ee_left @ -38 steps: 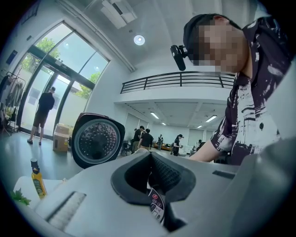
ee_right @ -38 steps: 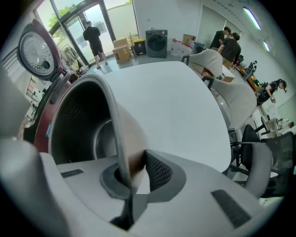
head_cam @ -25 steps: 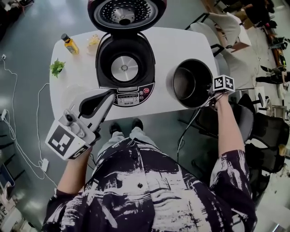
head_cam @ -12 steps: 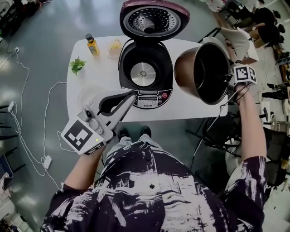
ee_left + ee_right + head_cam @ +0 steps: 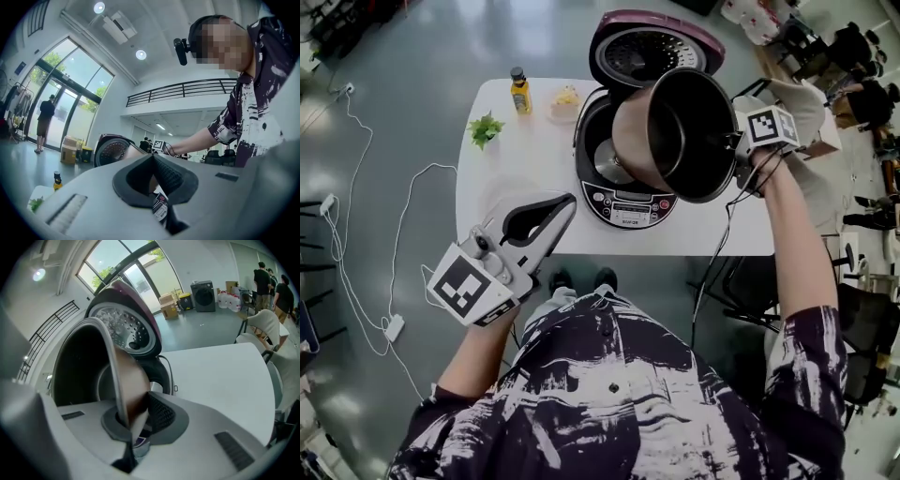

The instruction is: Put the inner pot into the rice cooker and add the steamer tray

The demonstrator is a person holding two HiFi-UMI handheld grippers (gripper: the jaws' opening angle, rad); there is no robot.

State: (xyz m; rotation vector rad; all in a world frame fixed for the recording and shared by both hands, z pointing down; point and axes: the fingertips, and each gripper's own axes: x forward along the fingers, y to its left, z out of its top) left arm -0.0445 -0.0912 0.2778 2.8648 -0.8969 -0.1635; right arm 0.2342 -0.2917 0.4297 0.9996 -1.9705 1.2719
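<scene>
Looking down from the head camera, the person's black-and-white patterned shirt fills the foreground. At lower left, the left gripper (image 5: 565,204), grey with a square-marker cube, is held level at the near edge of the round-cornered white table (image 5: 511,164). Its jaws are pressed together with nothing between them.

Further in on the right, the right gripper (image 5: 737,155) angles downward with its jaws clamped on the rim of the round metal inner pot (image 5: 675,131), copper-coloured outside and dark inside. The pot hangs in the air, tipped well onto its side, its mouth turned up toward the camera and its base pointing away. It hovers over the right part of the dark rice cooker (image 5: 623,202), whose empty well lies just below and to the left of it. The right hand alone carries the pot, so lowering it likely calls for rolling it mouth-up first.

Behind stands the cooker's raised maroon lid (image 5: 652,52). At the table's far left sit a small green plant (image 5: 486,128) and a yellow bottle (image 5: 520,91). The steamer tray cannot be picked out.
</scene>
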